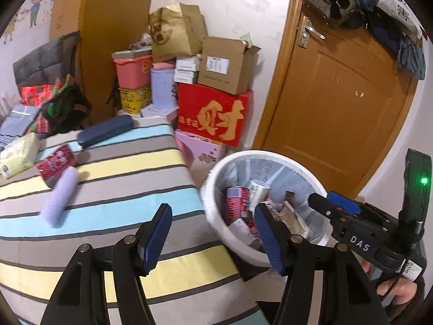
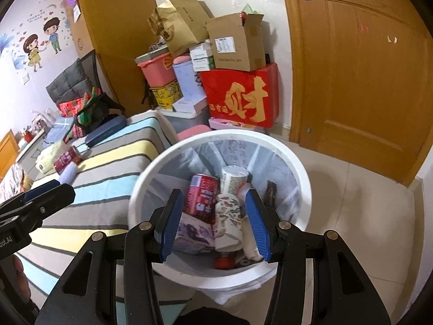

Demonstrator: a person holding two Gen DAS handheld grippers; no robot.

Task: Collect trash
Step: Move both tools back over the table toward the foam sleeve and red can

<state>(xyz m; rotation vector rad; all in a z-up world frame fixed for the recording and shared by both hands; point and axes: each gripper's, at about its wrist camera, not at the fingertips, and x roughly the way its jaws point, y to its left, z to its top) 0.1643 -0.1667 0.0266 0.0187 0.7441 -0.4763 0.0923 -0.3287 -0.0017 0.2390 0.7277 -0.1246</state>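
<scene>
With both the right gripper [image 2: 213,226] over the white bin [image 2: 303,178] and the left gripper [image 1: 213,239] spread empty, the red can [image 1: 56,163] at left wants a square, centred grip.

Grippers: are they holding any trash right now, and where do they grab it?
Nothing is held. The left gripper is open and empty above the striped bed. The right gripper is open and empty over the white bin.

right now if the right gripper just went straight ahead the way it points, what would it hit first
Most likely the trash inside the white bin: the right gripper, its jaws open and empty, aims into it at the patterned paper cup beside the red can. Depth is unclear.
</scene>
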